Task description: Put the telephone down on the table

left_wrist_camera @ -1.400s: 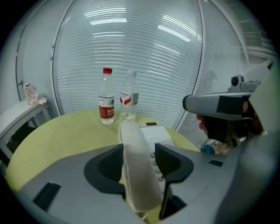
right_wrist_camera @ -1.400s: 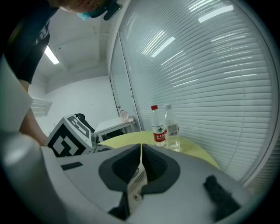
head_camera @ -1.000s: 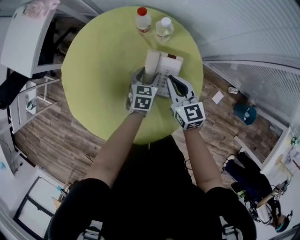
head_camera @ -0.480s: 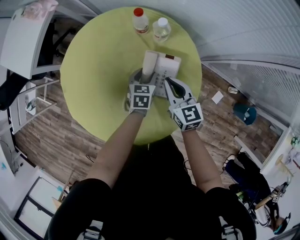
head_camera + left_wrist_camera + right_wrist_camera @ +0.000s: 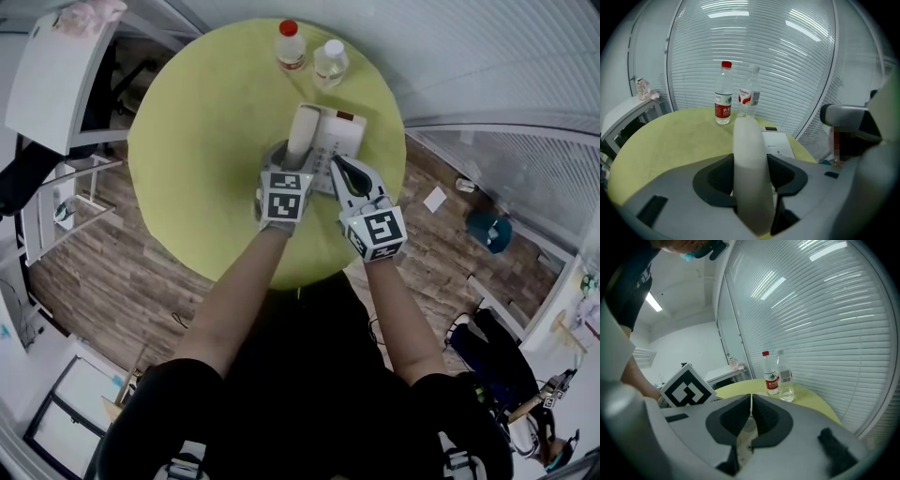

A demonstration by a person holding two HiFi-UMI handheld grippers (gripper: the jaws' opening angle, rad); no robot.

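Note:
A white telephone base point(image 5: 339, 141) sits on the round yellow-green table point(image 5: 206, 122). Its white handset point(image 5: 303, 134) stands tilted above the base's left side. My left gripper point(image 5: 296, 157) has just been closing, and its pads now press both sides of the handset point(image 5: 750, 173). The base point(image 5: 778, 143) lies just beyond these jaws. My right gripper point(image 5: 338, 162) hovers over the base's near right part, shut with nothing between its jaws. In the right gripper view, the closed tips point(image 5: 751, 411) hang over the base's grille point(image 5: 746, 432).
Two plastic bottles stand at the table's far edge, one with a red cap point(image 5: 290, 44) and one with a white cap point(image 5: 330, 58). A white desk point(image 5: 56, 75) is at the far left. Window blinds point(image 5: 754, 47) rise behind the table.

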